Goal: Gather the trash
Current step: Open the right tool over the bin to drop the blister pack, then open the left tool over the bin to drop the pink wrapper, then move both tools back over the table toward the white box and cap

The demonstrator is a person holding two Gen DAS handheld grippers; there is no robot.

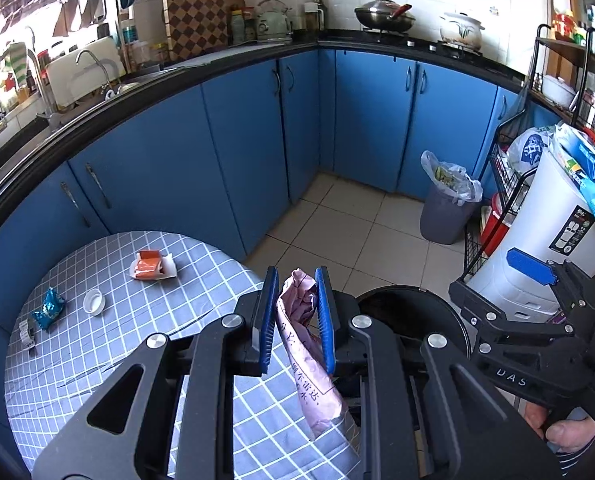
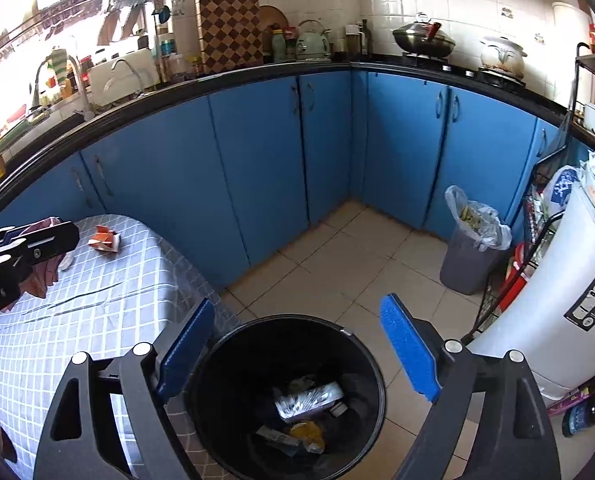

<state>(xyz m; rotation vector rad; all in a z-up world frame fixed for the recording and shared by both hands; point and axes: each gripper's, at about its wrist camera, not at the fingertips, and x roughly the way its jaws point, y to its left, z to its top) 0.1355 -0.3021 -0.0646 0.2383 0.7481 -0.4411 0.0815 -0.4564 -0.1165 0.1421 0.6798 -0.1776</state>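
Disposal is the step we judge to be in hand: our left gripper point(image 1: 295, 312) pinches a crumpled pink paper wrapper point(image 1: 303, 340) printed with characters, its blue pads pressed against both sides, and holds it above the near edge of the round table point(image 1: 97, 380) with the grid-patterned cloth, just beside the black trash bin point(image 2: 285, 396). Our right gripper point(image 2: 303, 354) hangs over the bin's mouth with its fingers spread wide and nothing between them.

The next move, as we judge it, calls for carrying the wrapper rightward until it sits over the bin opening, then parting the pads so it falls. The paper hangs long and limp below the grip, so we would want it well over the rim before release, and the right gripper should give way to avoid a bump.

Counting what is left on the table, we see four pieces: one orange-and-white packet point(image 1: 152, 266), one small white cap point(image 1: 94, 301), one blue foil snack wrapper point(image 1: 48, 309), and one small dark-and-white scrap point(image 1: 27, 330) at the far left edge that we cannot identify. Inside the black bin lie several discarded items, a silvery wrapper and something yellow among them; an exact count is not clear. One second bin, grey with a plastic liner point(image 1: 449, 204), stands by the blue cabinets.
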